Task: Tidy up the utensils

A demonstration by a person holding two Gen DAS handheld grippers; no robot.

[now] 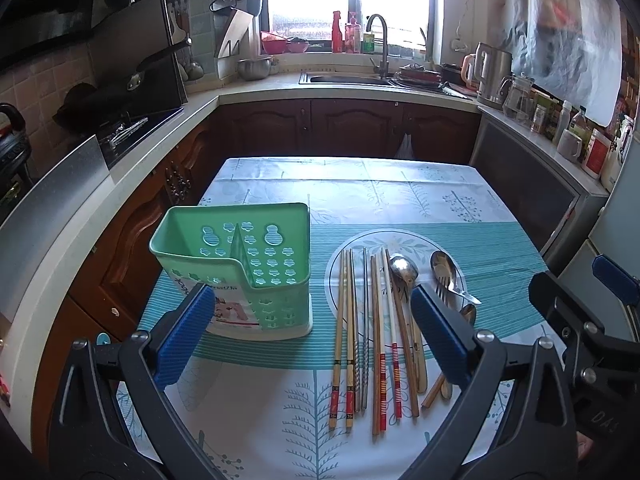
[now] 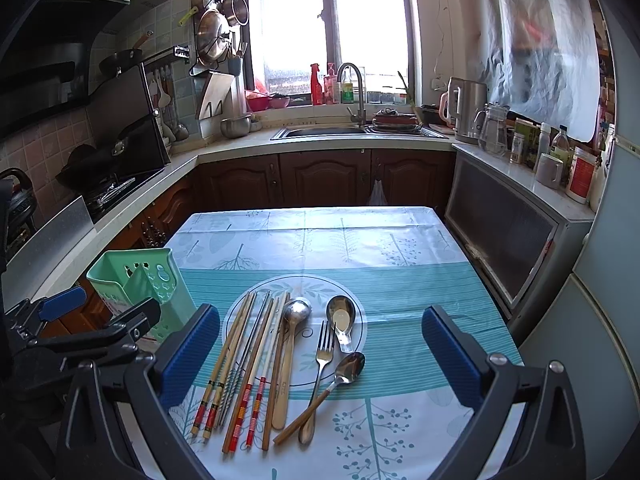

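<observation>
A green perforated utensil holder (image 1: 244,272) with two compartments stands upright on the table's left side; it also shows in the right wrist view (image 2: 140,280). To its right lie several chopsticks (image 1: 352,340) side by side, also in the right wrist view (image 2: 240,364), then a ladle-like spoon (image 2: 294,320), a short steel spoon (image 2: 342,318), a fork (image 2: 322,360) and a wooden-handled spoon (image 2: 344,372). My left gripper (image 1: 312,332) is open and empty, hovering above the holder and chopsticks. My right gripper (image 2: 320,352) is open and empty above the utensils.
The table carries a teal and white patterned cloth (image 2: 400,292). Wooden cabinets, a counter with a sink (image 2: 320,132), a stove (image 2: 108,192) at left, and a kettle and jars (image 2: 464,108) at right surround it. A grey appliance (image 2: 508,236) stands near the table's right edge.
</observation>
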